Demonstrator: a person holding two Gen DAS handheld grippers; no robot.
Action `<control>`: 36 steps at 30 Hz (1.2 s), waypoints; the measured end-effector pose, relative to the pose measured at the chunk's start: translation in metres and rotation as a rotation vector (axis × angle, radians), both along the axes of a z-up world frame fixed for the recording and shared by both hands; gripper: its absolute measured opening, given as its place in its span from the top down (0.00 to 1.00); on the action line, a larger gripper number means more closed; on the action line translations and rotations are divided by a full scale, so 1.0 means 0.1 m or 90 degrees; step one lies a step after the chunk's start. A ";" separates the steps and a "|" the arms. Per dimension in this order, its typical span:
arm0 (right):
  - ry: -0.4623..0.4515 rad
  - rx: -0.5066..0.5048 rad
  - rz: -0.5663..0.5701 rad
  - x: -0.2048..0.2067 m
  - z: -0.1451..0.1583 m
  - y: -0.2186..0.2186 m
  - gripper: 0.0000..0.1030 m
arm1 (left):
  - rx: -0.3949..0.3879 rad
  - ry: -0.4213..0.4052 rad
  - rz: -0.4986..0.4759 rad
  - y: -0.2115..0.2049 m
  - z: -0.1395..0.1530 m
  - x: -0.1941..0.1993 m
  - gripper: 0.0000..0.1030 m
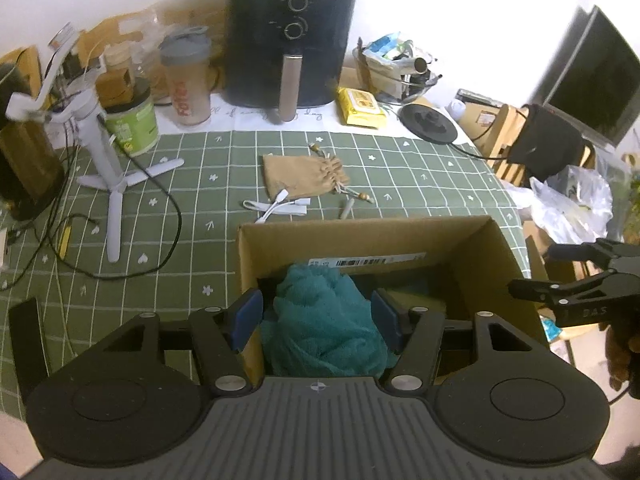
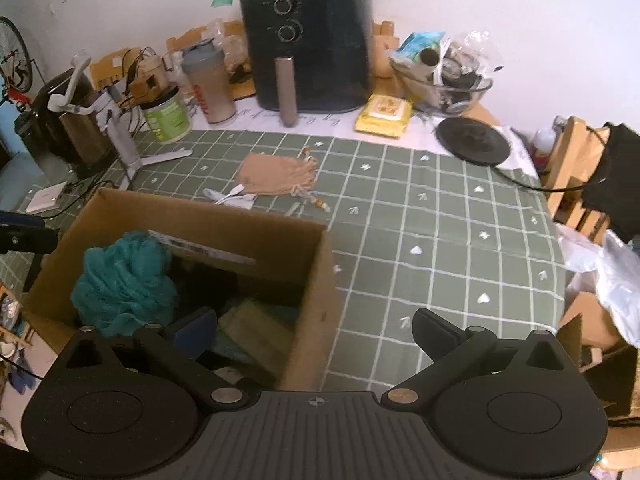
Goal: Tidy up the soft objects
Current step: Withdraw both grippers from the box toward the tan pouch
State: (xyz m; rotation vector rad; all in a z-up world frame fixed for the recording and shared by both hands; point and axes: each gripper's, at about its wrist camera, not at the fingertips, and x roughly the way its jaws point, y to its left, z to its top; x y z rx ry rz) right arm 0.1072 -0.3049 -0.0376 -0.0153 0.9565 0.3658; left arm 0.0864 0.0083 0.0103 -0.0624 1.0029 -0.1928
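Left gripper [image 1: 318, 320] is seen low at 6 o'clock in its own view, with the blue pads [image 1: 249, 316] standing on both sides of the teal pouf [image 1: 326, 320]. The pads are close to the mesh, but whether they press it or are just apart from it cannot be told. The pouf sits inside the box [image 1: 472, 248], against the near wall, and a sponge [image 2: 256, 322] is lying beside it at the bottom.

Right gripper [image 2: 316, 332] is held with its jaws wide apart and nothing between them, over the right wall of the box.

It is judged that the pouf is being put down in the box. To do this well, the jaws should be opened fully, and the gripper should be lifted straight up, so that the mesh is not caught on a pad and pulled out again. At 12 o'clock on the cloth [image 1: 420, 168] a tan pouch [image 1: 302, 176] is lying, probably to be collected next.
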 end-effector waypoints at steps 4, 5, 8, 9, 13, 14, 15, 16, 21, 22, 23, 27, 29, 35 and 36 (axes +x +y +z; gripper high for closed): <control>-0.010 -0.003 -0.010 -0.01 -0.01 -0.05 0.00 | 0.011 -0.003 -0.019 -0.04 0.00 0.07 0.43; -0.009 -0.003 -0.013 0.00 -0.01 -0.06 0.00 | 0.014 -0.003 -0.022 -0.04 0.00 0.09 0.43; -0.011 -0.001 -0.025 0.01 -0.01 -0.10 0.00 | 0.020 -0.005 -0.028 -0.04 0.00 0.15 0.42; -0.012 0.002 -0.027 0.02 -0.01 -0.11 0.00 | 0.021 -0.008 -0.029 -0.04 0.00 0.17 0.36; -0.021 0.014 -0.016 0.02 0.01 -0.13 0.00 | 0.030 -0.032 -0.030 -0.03 0.03 0.22 0.27; -0.028 0.012 -0.013 0.02 0.02 -0.13 0.00 | 0.031 -0.035 -0.032 -0.03 0.03 0.24 0.27; -0.037 0.009 -0.010 0.02 0.03 -0.13 0.00 | 0.032 -0.035 -0.034 -0.02 0.03 0.25 0.27; -0.043 0.007 -0.008 0.03 0.05 -0.12 0.00 | 0.032 -0.036 -0.036 -0.01 0.03 0.27 0.27; -0.068 0.004 0.002 0.11 0.09 -0.12 0.00 | 0.036 -0.047 -0.045 0.02 0.04 0.34 0.27; -0.079 0.000 0.002 0.13 0.11 -0.12 0.00 | 0.034 -0.049 -0.044 0.03 0.05 0.36 0.27; -0.087 -0.003 0.006 0.15 0.12 -0.12 0.00 | 0.032 -0.051 -0.042 0.03 0.05 0.37 0.27; -0.095 0.004 0.013 0.27 0.12 -0.12 0.00 | 0.018 -0.056 -0.039 0.04 0.05 0.41 0.27; -0.086 0.015 0.012 0.35 0.10 -0.13 0.00 | 0.012 -0.056 -0.039 0.04 0.03 0.42 0.27; -0.053 0.053 0.041 0.65 0.03 -0.07 0.00 | -0.007 -0.059 -0.048 0.03 0.00 0.45 0.27; -0.051 0.053 0.049 0.71 0.02 -0.06 0.00 | -0.010 -0.061 -0.049 0.03 -0.01 0.46 0.27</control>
